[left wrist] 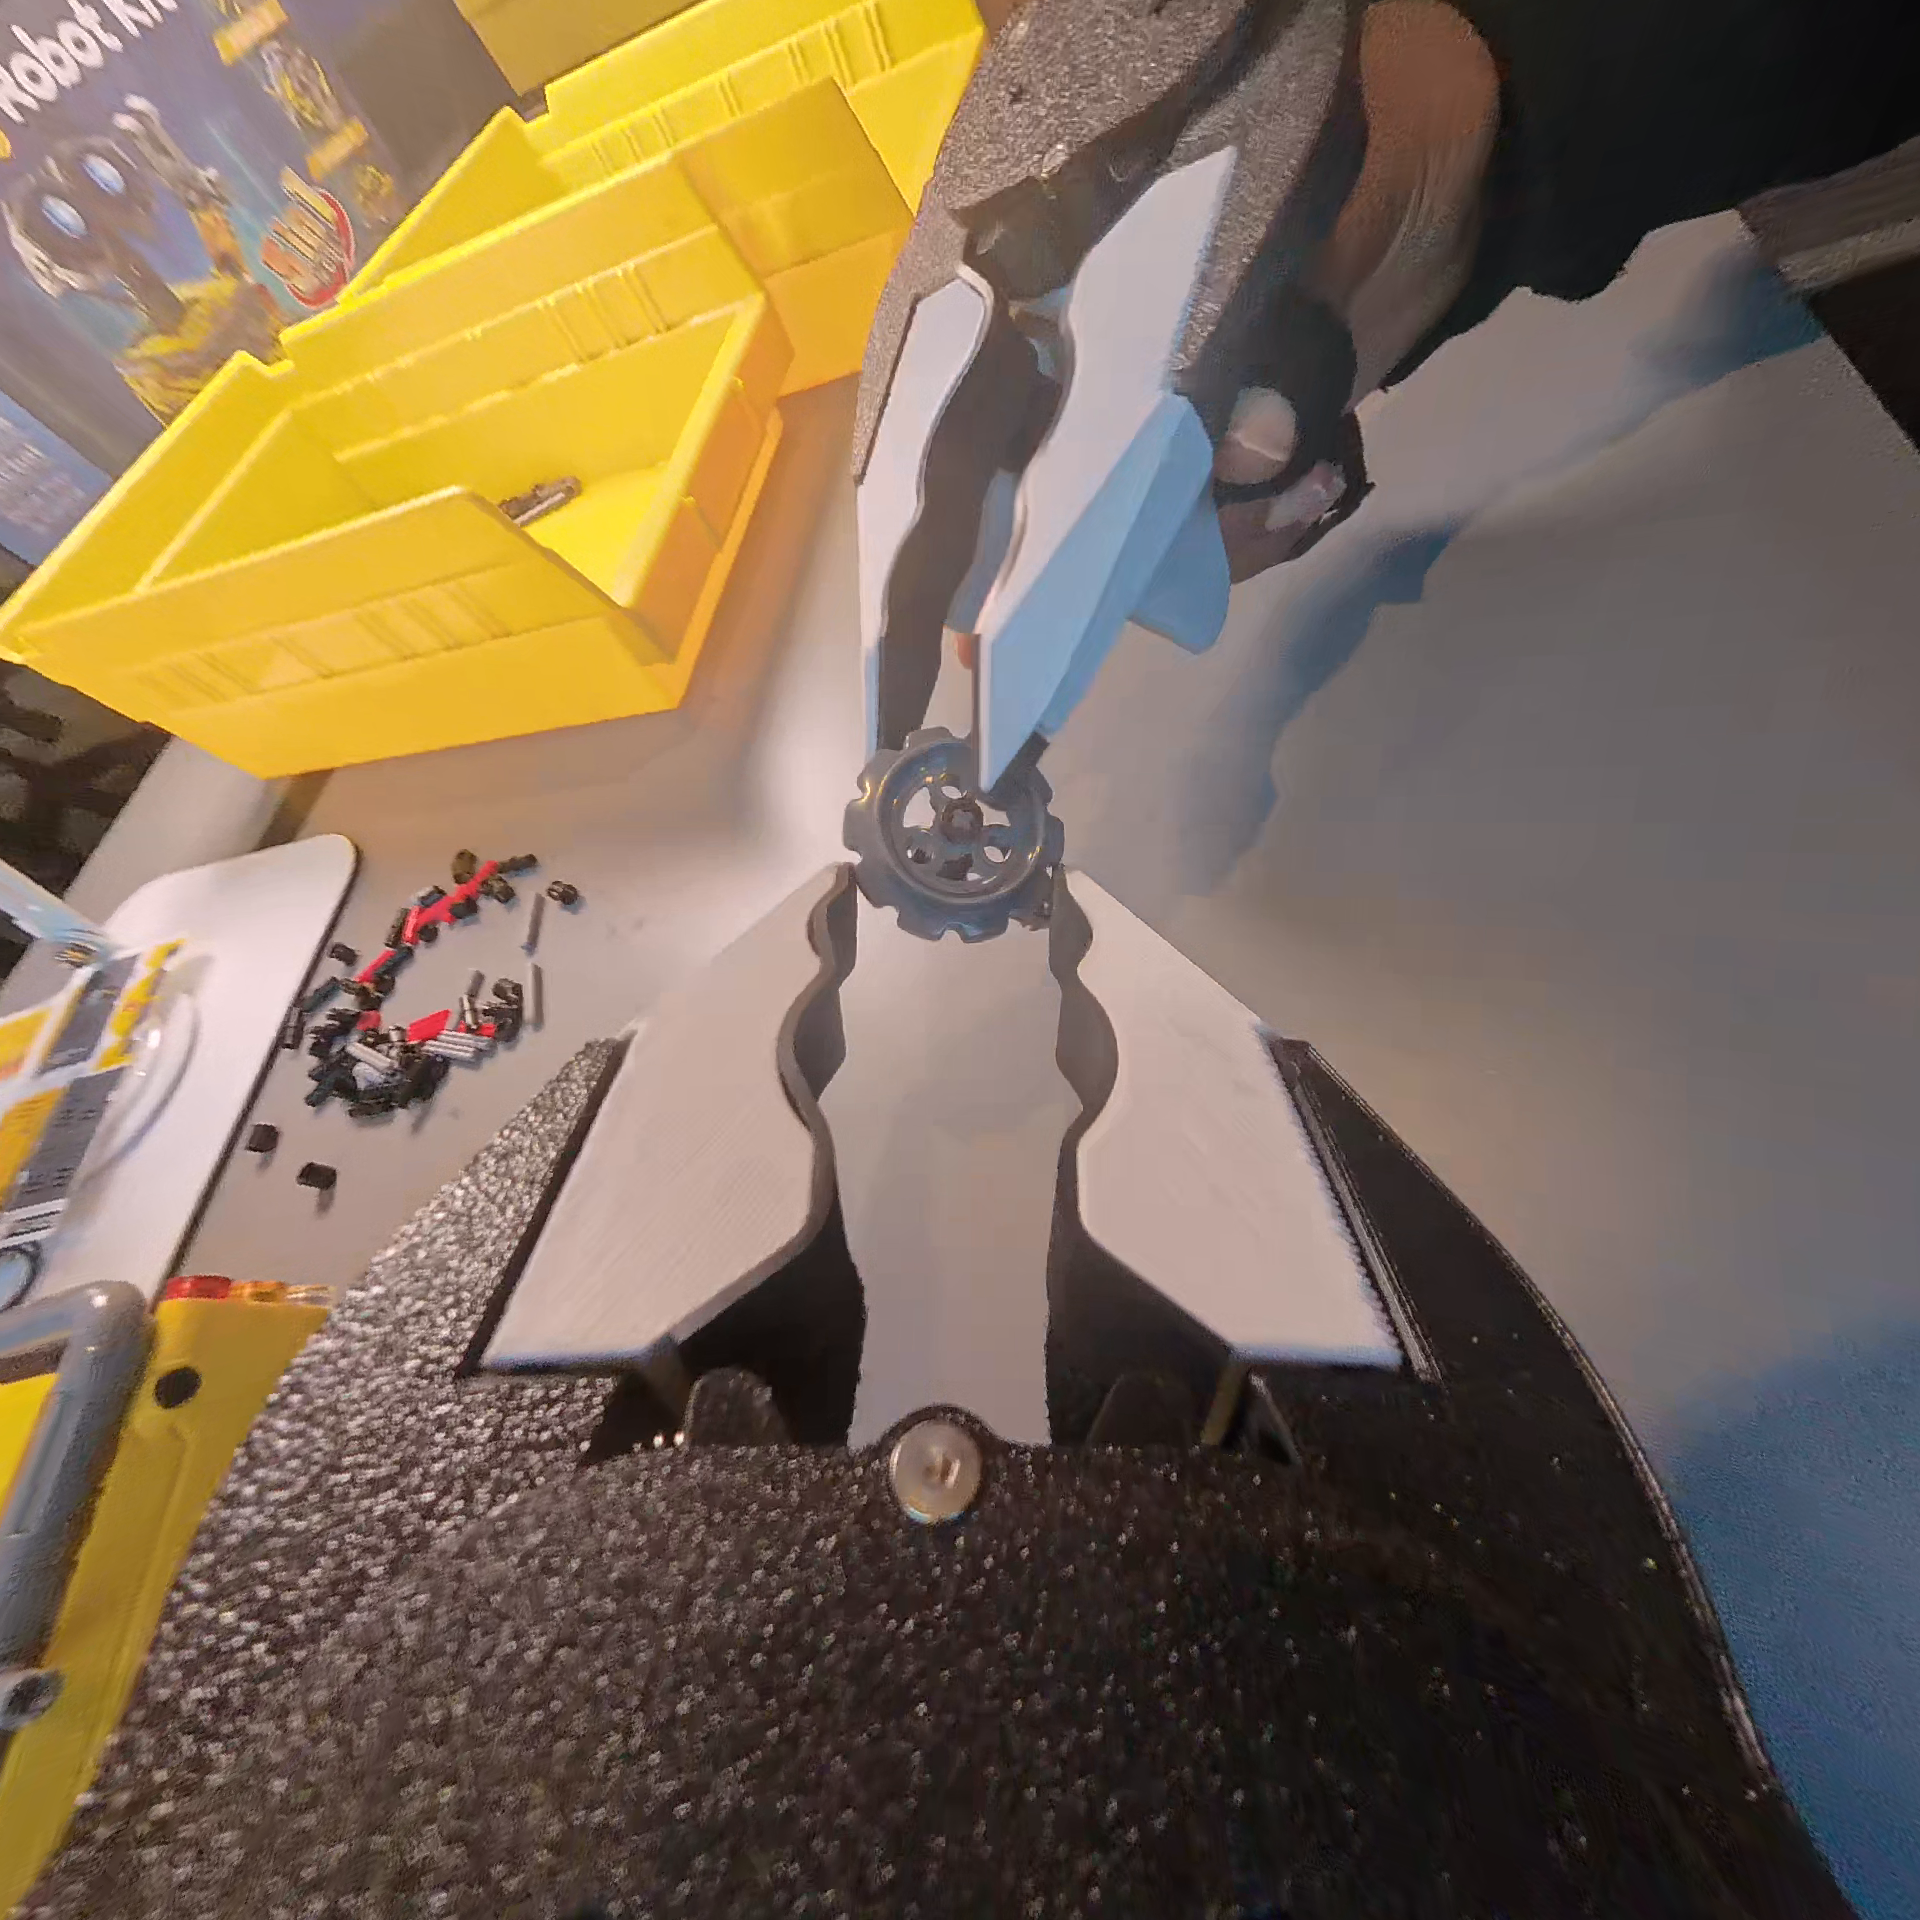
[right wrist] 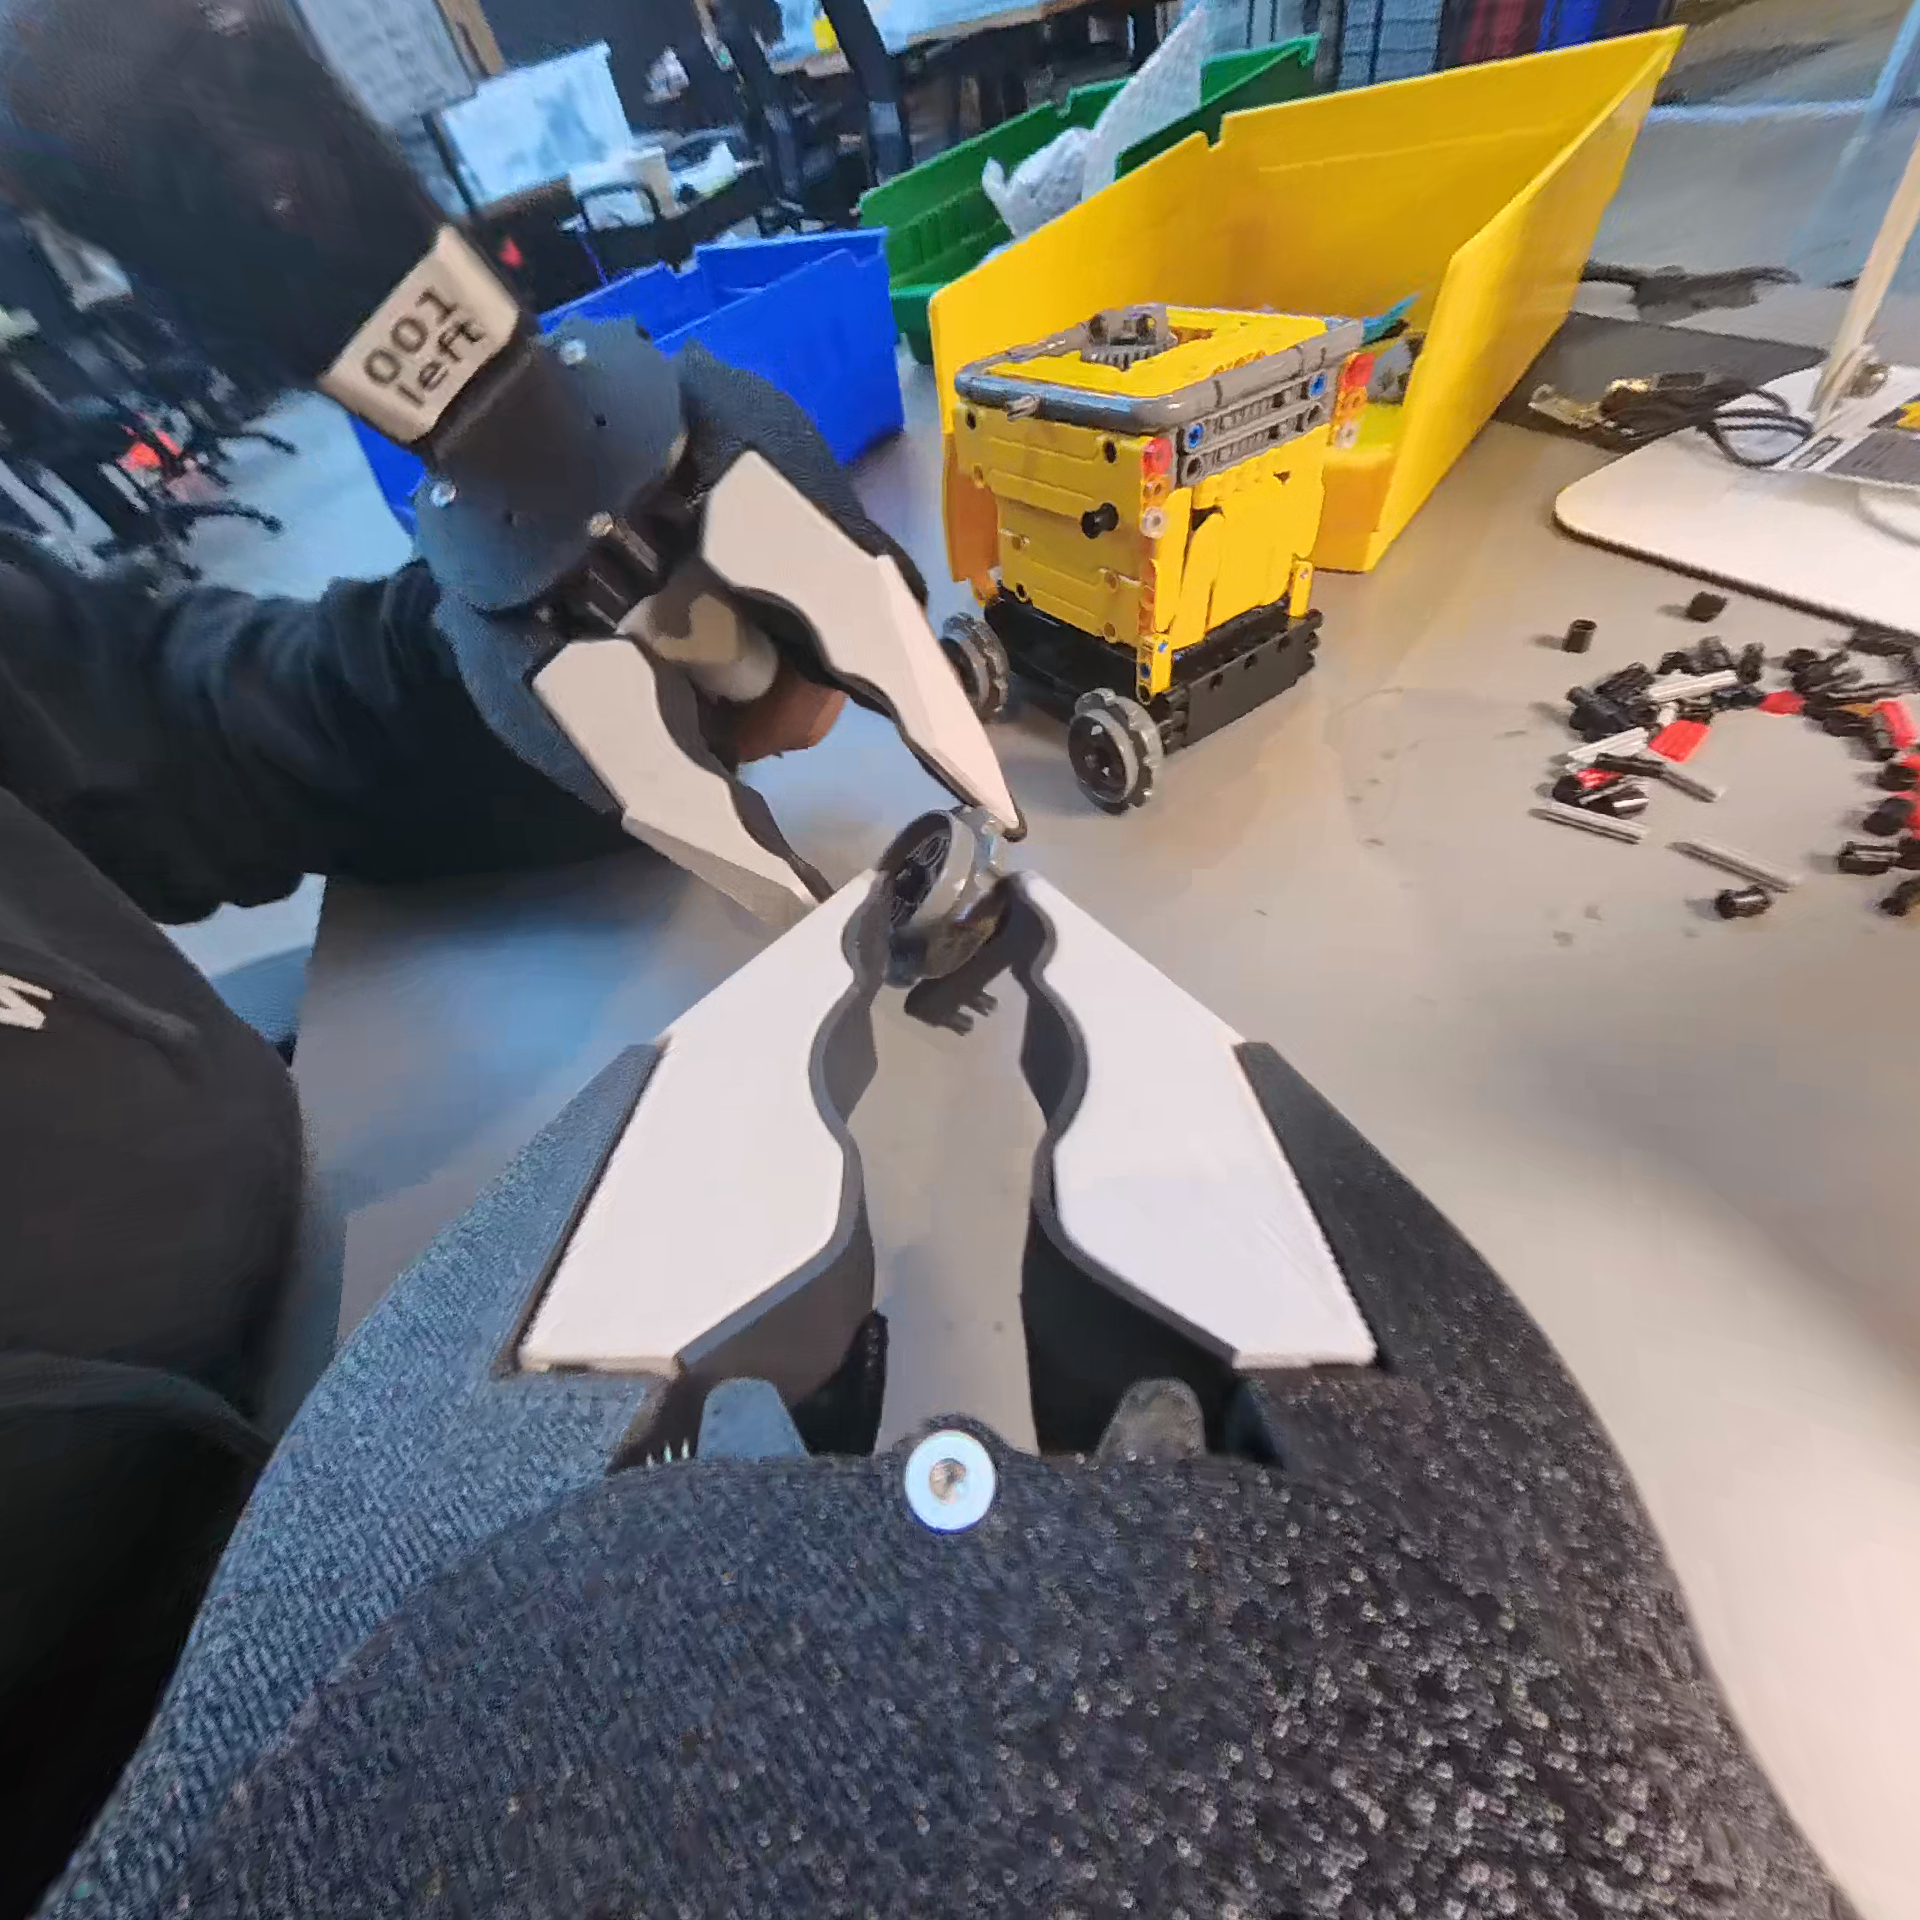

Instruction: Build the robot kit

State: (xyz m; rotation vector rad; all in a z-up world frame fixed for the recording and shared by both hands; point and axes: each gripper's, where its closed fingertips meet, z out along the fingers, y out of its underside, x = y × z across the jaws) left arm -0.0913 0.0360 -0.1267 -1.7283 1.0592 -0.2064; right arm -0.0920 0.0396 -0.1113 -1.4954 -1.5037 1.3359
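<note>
A dark grey toothed wheel [left wrist: 951, 842] with a black pin at its hub is held above the grey table [left wrist: 1455, 935]. My left gripper [left wrist: 951, 888] is shut on it, with one fingertip on each side of the rim. My right gripper [left wrist: 982, 758] comes down from above and is shut across the wheel's two faces near the top. In the right wrist view the wheel [right wrist: 920, 894] shows edge-on between the right gripper [right wrist: 945, 894] tips. The left gripper [right wrist: 912, 860] straddles it from the upper left. A black piece [right wrist: 945, 1003] hangs under the wheel.
A yellow brick-built vehicle [right wrist: 1143, 520] on small wheels stands in front of a yellow bin [right wrist: 1403, 260]. A pile of small black, red and grey parts [left wrist: 416, 997] [right wrist: 1745, 748] lies on the table. Yellow bins [left wrist: 416, 582], a blue bin [right wrist: 779, 322] and a white board [right wrist: 1714, 520] stand around.
</note>
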